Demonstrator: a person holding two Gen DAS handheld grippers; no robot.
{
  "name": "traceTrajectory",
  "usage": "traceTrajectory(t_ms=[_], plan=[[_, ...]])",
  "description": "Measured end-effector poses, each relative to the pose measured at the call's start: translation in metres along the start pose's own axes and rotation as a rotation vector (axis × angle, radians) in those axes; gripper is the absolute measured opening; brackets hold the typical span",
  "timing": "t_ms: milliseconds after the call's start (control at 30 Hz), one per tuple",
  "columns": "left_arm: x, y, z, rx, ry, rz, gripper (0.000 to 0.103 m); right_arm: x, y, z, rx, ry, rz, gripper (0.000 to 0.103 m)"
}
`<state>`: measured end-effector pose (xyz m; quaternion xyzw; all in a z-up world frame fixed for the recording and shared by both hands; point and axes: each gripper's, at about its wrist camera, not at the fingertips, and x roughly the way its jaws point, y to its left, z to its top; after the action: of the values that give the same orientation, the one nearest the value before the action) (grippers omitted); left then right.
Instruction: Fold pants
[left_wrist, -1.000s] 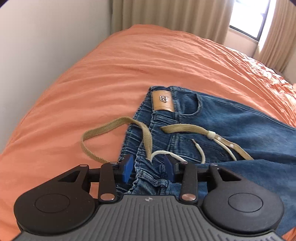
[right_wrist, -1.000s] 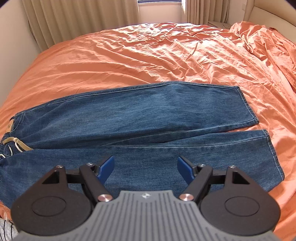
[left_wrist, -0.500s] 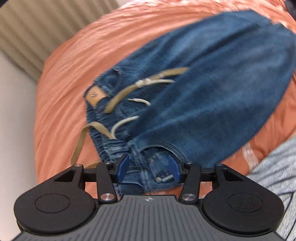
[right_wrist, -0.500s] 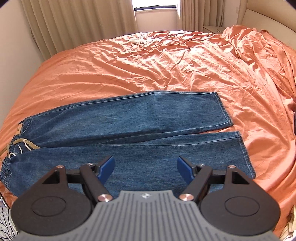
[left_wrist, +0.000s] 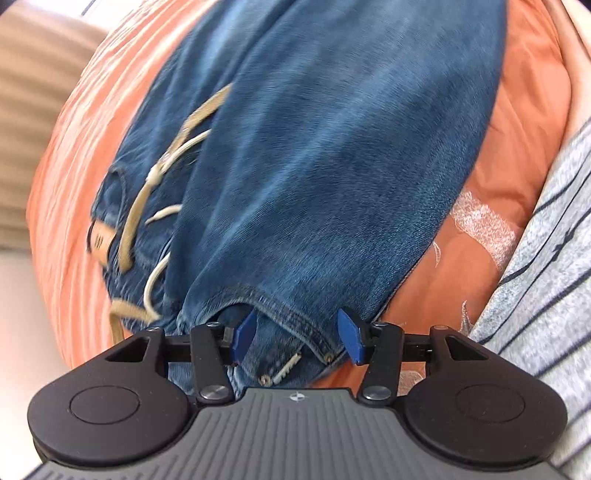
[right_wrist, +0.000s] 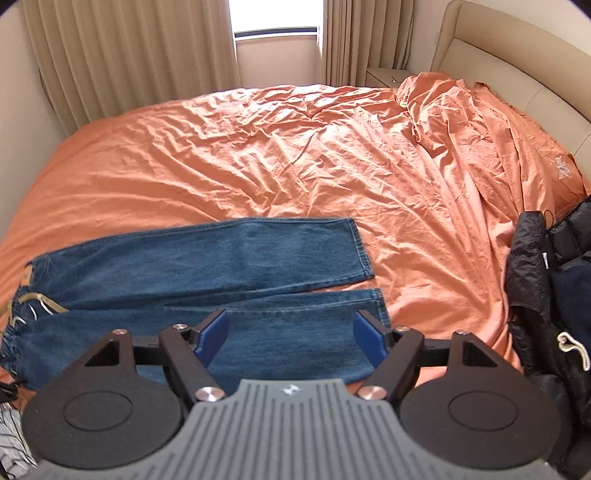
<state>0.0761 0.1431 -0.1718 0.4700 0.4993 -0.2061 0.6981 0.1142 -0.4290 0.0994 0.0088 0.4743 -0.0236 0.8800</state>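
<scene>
Blue jeans (right_wrist: 207, 273) lie flat on the orange bed, legs side by side pointing right, waist at the left with a tan drawstring (right_wrist: 35, 301). In the left wrist view the jeans (left_wrist: 332, 155) fill the frame, with the tan and white cords (left_wrist: 147, 206) and a tan patch (left_wrist: 99, 242) at the waist. My left gripper (left_wrist: 297, 334) is open, its blue pads either side of the waistband corner by the pocket. My right gripper (right_wrist: 290, 334) is open and empty, above the near leg.
The orange bedspread (right_wrist: 295, 147) is wrinkled, bunched at the right by the headboard (right_wrist: 517, 66). A dark jacket (right_wrist: 546, 295) lies at the right edge. Grey striped fabric (left_wrist: 543, 288) is at the right of the left wrist view. Curtains (right_wrist: 129, 55) and a window stand behind.
My left gripper has swung around the waist and opened wider, now facing along the legs at the near waistband corner. My right gripper has pulled back and up, so the jeans look smaller.
</scene>
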Motion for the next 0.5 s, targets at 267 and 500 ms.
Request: traceTrajectory(t_ms=[267, 500], plan=[[0.001, -0.017, 0.005, 0.060, 0.022, 0.013, 0.048, 0.049, -0.024, -0.048, -0.194, -0.043, -0.042, 0.075], [-0.009, -0.016, 0.008, 0.079, 0.050, -0.048, 0.054, 0.100, -0.040, -0.080, -0.320, -0.025, -0.106, 0.075]])
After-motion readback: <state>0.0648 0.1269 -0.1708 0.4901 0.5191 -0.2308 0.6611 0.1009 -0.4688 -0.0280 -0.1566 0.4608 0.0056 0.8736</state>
